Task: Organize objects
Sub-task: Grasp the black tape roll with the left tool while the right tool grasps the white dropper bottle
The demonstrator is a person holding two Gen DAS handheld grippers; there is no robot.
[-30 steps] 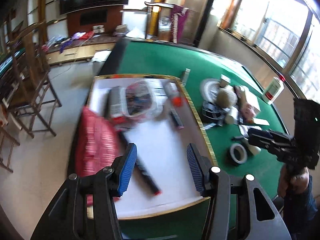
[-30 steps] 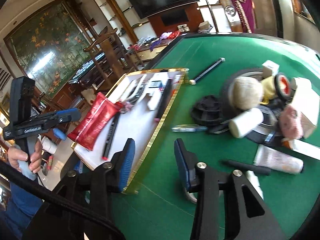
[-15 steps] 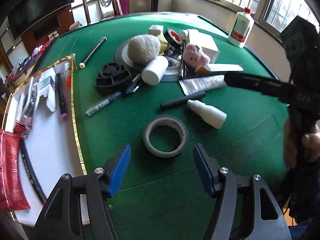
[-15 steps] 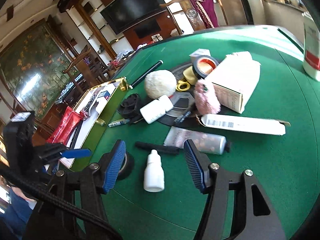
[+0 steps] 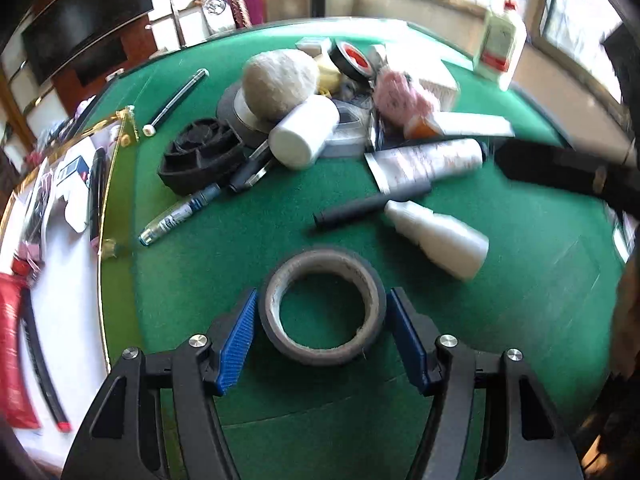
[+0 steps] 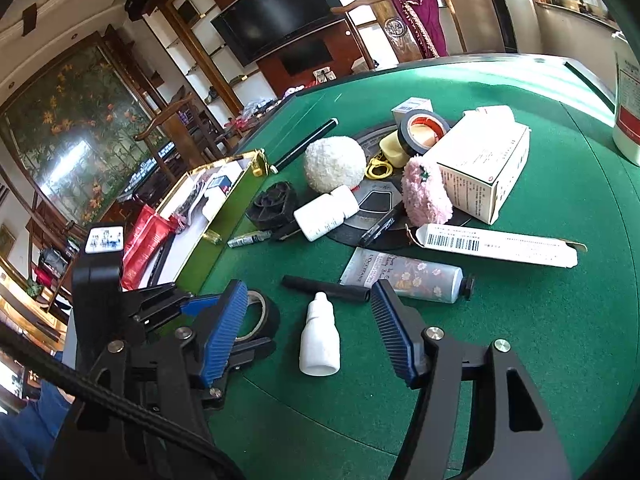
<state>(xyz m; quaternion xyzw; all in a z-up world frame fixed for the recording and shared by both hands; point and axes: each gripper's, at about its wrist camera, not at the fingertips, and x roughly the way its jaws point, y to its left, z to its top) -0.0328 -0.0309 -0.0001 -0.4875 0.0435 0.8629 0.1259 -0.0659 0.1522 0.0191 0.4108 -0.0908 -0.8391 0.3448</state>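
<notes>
A grey tape roll (image 5: 322, 306) lies flat on the green felt table (image 5: 540, 280). My left gripper (image 5: 322, 320) reaches down around it, one blue pad just off each side of the roll, and its jaws are closing. In the right wrist view the same roll (image 6: 266, 314) shows partly behind the left gripper's fingers (image 6: 200, 305). My right gripper (image 6: 307, 300) hovers over a small white dropper bottle (image 6: 320, 338). The bottle lies between its widening jaws, clear of both pads. A black pen cap (image 6: 326, 288) lies just beyond the bottle.
A gold-rimmed white tray (image 5: 105, 200) at the left holds pens, a red pouch and packets. Behind the tape roll is a pile: a white pill bottle (image 5: 304, 136), a fuzzy ball (image 5: 280, 80), a hand cream tube (image 6: 408, 276), a white box (image 6: 480, 164), a marker (image 5: 180, 212).
My left gripper swung from above the tray to the right and sank around the tape roll. My right gripper moved from the tray's edge to the dropper bottle, and its jaws widened.
</notes>
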